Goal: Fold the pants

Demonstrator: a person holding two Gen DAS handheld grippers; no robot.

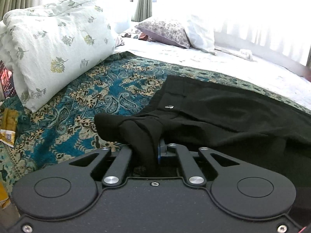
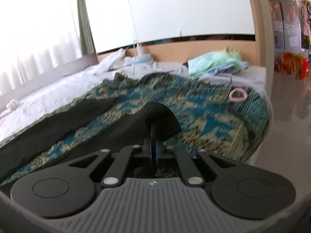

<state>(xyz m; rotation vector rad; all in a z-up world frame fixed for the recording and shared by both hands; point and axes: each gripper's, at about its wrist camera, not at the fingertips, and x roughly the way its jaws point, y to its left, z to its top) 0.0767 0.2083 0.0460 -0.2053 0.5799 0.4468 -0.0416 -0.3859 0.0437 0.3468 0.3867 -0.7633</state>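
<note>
while both grippers (image 1: pixel 144 134) (image 2: pixel 155 130) clamp black pants (image 1: pixel 223 106), lifted corners

bedspread: I see a teal paisley bedspread (image 1: pixel 81 97) over the near bed, blurred in the right wrist view (image 2: pixel 204 116)
quilt: folded white leaf-print quilt (image 1: pixel 58 44) at 10 o'clock in my left view, resting on the bedspread
pillows: purple floral pillow (image 1: pixel 165 32) at 12, white pillow (image 1: pixel 202 33) just beside it at 1
sheet: white sheet (image 1: pixel 223 66) beyond the bedspread
curtains: green curtain (image 2: pixel 82 19) at 11 in my right view
towels: green-blue folded pile (image 2: pixel 215 62) at 1
ring: pink ring (image 2: pixel 237 95) at 2, on the bedspread
packet: yellow packet (image 1: pixel 7 128) at 9
</note>
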